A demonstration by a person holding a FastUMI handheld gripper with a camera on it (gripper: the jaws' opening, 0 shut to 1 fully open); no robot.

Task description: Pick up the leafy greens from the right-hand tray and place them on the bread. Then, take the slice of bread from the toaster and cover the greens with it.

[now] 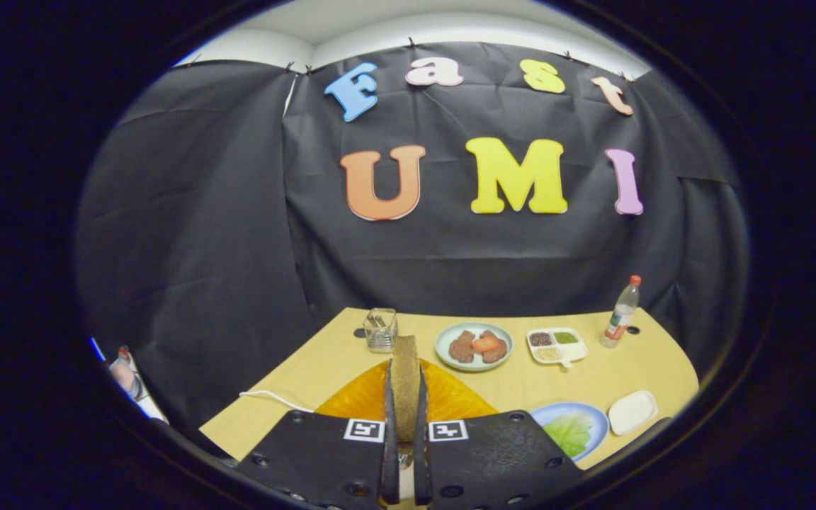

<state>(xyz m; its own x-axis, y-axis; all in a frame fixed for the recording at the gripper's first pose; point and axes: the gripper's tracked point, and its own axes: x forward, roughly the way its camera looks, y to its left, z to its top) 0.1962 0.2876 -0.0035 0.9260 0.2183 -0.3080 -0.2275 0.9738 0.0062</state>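
The gripper (405, 418) has its two fingers drawn in close, and there between them stands a slice of bread (405, 379), held on edge, upright, both fingers pressing its flat sides. The slice rises above the fingertips, brown crust showing along its top. Beneath and just beyond the fingers lies an orange mat (450, 400) on the yellow table (592, 379), spreading out to either side of the bread.

Off to the right of the fingers, a blue plate (596, 418) carries the leafy greens (569, 432), pale green and flat; part of the plate is tucked behind the gripper's body. Just beside that plate, further right, sits a small white dish (632, 411).

Beyond the bread, a clear glass holder (380, 330) stands toward the back of the table. Next to it, a round plate (474, 346) holds brown pieces with something orange on top. Then a white divided tray (557, 345) with dark, green and pale fillings, and past that a plastic bottle (620, 313) with a red cap, upright near the table's far corner. A white cable (273, 397) trails across the table on the left
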